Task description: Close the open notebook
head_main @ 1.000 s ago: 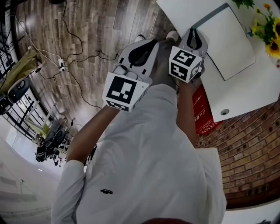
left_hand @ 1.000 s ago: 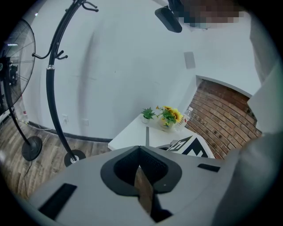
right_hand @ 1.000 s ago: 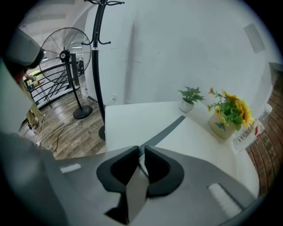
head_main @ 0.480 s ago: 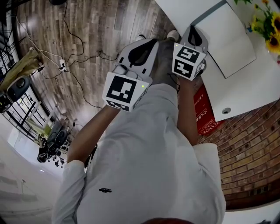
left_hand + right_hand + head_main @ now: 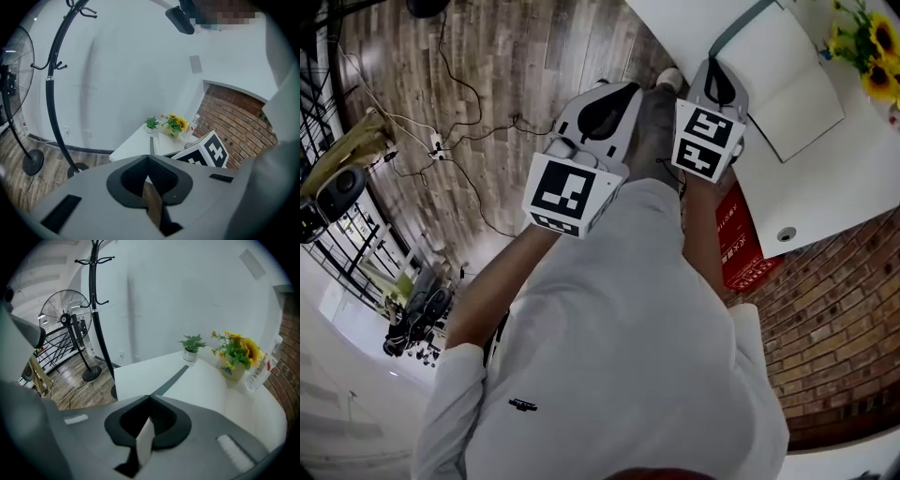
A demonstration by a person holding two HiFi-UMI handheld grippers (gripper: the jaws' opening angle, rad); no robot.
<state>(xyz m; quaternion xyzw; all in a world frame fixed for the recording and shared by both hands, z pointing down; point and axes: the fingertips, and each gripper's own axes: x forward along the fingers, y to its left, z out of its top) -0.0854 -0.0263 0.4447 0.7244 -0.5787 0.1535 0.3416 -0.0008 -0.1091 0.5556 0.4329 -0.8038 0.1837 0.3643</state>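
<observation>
you held both arms out ahead, grippers angled downward: your left gripper [image 5: 614, 94] had its jaws together, and your right gripper [image 5: 714, 70], just beside it, was closed too.

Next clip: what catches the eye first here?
An open notebook lies on the white table, sunflowers beside it. In the head view the left gripper and right gripper, each with a black-and-white marker cube, sit mid-frame, with a wooden floor at left.

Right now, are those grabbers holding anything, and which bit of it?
The right gripper looks pinched on the notebook's dark edge, at its near corner. The left gripper is shut and empty.
</observation>
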